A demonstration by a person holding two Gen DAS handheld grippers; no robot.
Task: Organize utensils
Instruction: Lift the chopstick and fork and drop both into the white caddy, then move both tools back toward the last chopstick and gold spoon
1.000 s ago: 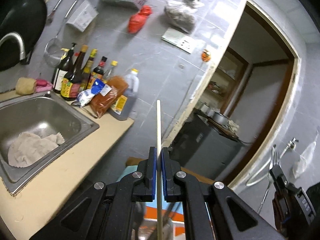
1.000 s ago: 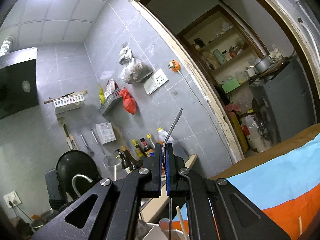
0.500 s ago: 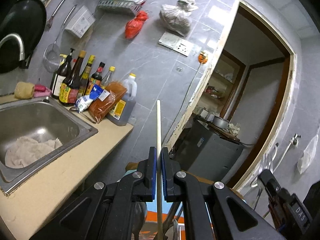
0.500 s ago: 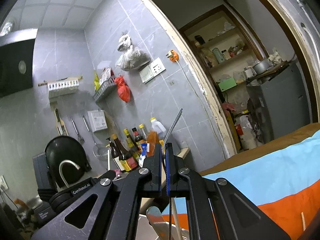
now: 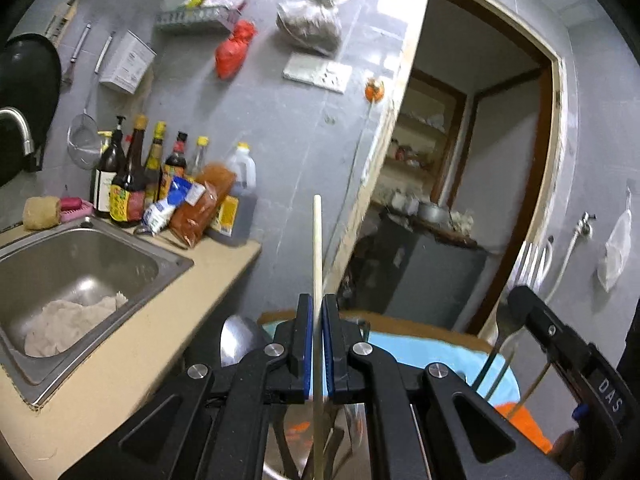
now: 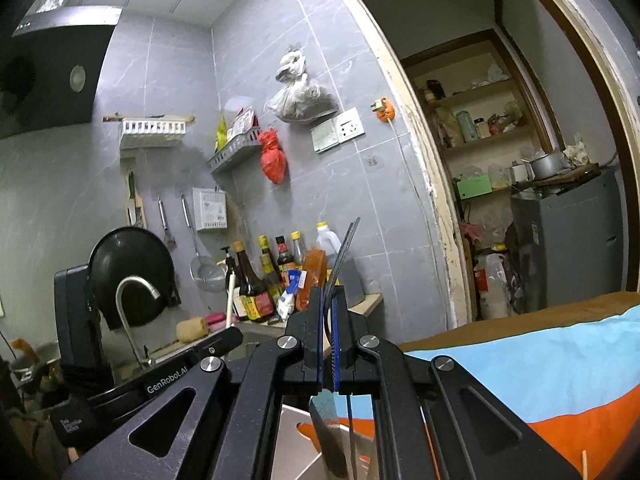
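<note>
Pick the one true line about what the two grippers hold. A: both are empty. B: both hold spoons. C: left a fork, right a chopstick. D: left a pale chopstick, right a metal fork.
D: the left gripper is clamped on a pale chopstick that stands up between its fingers, and the right gripper is clamped on a metal fork, whose tines show in the left wrist view.
</note>
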